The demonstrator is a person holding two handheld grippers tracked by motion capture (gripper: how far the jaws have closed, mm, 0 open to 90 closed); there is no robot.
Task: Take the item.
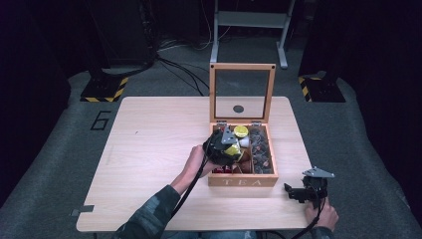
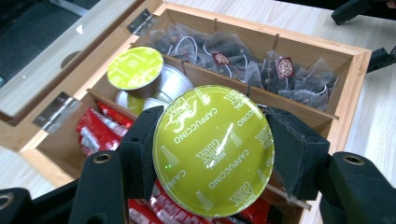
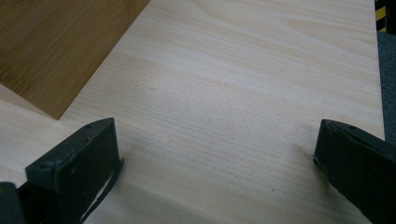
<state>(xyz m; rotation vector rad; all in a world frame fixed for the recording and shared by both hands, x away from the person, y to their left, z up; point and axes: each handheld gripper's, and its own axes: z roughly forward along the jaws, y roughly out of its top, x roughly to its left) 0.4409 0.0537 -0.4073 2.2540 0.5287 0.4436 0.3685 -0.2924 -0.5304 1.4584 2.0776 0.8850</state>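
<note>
While over box (image 1: 242, 181), capsule-laden left gripper (image 2: 212, 154)

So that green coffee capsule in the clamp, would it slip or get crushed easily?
Probably a bit of both. The capsule has a glossy foil top that catches the light, so it may be slippery. The left gripper squeezes its round rim from both sides, so it could twist or pop out. It looks small and likely light, with thin walls that might dent.
</note>
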